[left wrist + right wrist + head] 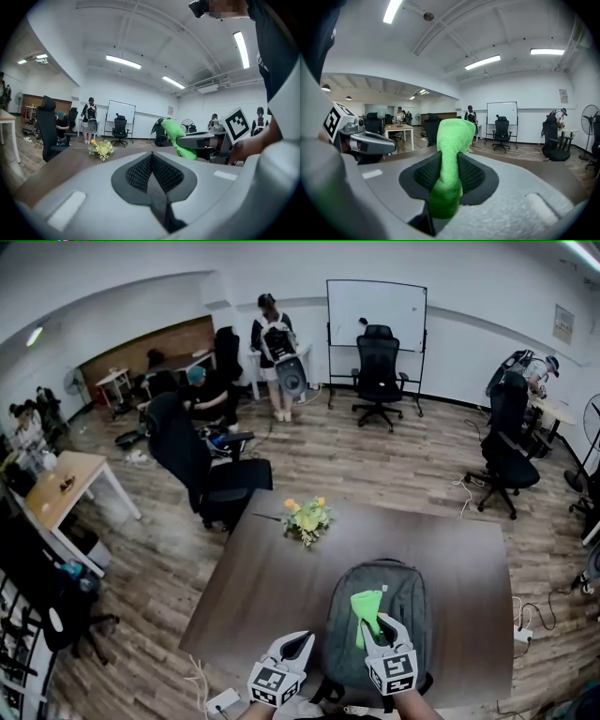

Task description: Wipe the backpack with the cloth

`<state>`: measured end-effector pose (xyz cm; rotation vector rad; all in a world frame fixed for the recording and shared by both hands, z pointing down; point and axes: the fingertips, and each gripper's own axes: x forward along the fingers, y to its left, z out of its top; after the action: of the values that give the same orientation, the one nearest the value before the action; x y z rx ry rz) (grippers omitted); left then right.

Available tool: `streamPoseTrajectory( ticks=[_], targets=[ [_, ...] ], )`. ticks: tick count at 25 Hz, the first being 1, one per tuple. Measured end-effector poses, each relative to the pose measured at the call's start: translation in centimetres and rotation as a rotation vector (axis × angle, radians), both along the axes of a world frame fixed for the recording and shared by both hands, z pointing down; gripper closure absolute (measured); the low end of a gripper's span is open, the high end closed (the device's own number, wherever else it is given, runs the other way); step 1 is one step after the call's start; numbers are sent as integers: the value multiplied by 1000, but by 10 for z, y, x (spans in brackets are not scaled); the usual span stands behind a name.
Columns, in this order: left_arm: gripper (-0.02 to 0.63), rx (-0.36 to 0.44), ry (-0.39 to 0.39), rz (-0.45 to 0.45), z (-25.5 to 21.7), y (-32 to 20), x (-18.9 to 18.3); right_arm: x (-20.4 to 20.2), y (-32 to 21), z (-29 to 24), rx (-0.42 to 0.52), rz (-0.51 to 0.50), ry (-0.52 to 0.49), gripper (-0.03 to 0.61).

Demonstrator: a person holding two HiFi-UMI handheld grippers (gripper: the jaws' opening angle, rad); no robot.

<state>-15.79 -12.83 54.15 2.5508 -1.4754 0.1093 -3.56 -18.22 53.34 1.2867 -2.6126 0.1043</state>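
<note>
A grey backpack (405,589) lies flat on the brown table (258,592), near its front edge. My right gripper (377,626) hovers over the backpack's middle, shut on a bright green cloth (366,607) that stands up from its jaws. In the right gripper view the cloth (452,140) is pinched between the black pads of the right gripper (450,161). To the left of the backpack, over bare table, my left gripper (302,643) is shut with nothing in it. In the left gripper view its pads (140,171) meet, and the cloth (176,136) shows to the right.
A small bunch of yellow flowers (307,517) lies on the table's far side. Black office chairs (202,470) stand beyond the table on the wood floor. A whiteboard (376,310) and several people are farther back. A power strip (223,699) lies by the table's front left corner.
</note>
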Motion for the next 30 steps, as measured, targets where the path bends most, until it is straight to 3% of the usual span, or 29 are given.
streamPoseTrajectory(
  ticks=[12,19,30],
  targets=[
    [594,3,-40,-39,2,-27,-5,6,-38,47,-144,-6,20,477],
    [594,-1,-55,-43,5,-31,-5,-2,-65,72,-175,-11,61,477],
    [594,-43,-69,-49,23,-49,-8,-5,-117,123,-326,83,73,477]
  ],
)
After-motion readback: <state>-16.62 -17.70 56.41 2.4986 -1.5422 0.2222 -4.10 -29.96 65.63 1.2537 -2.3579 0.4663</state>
